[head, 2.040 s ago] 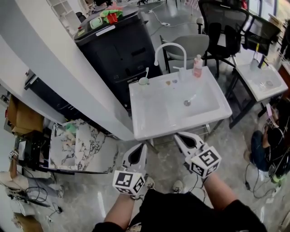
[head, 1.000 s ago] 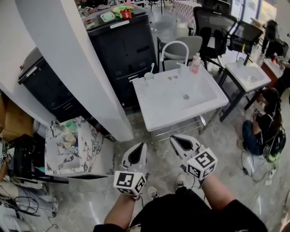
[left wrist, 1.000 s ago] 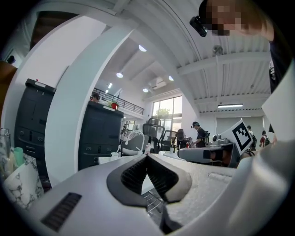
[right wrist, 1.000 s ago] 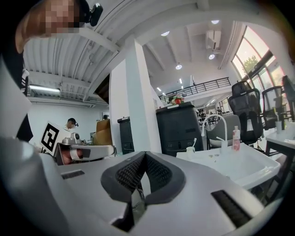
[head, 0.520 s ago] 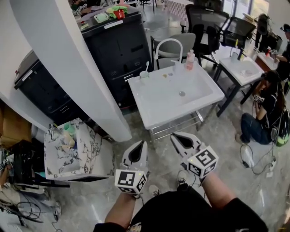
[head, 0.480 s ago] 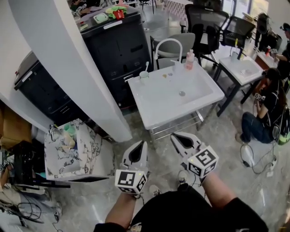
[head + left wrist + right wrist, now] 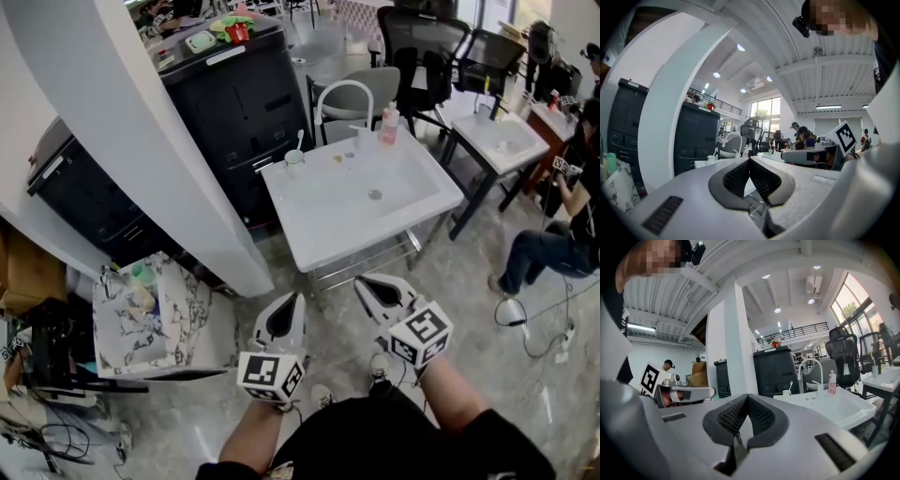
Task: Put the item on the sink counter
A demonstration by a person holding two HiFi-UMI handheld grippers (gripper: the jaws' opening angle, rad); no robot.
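Sink counter (image 7: pixel 319 225) farther away now

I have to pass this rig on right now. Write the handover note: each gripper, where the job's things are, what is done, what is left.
Left gripper: jaws shut, nothing between them.
Right gripper: jaws shut, nothing between them.
Both are held low in front of the person, short of the sink counter and above the floor.
On the counter's far edge: a cup with a toothbrush, a pink bottle and the faucet.
Done: nothing that shows; no item is in hand.
Left: find and pick up the item (which one is meant cannot be told from here), carry it over and set it on the counter.
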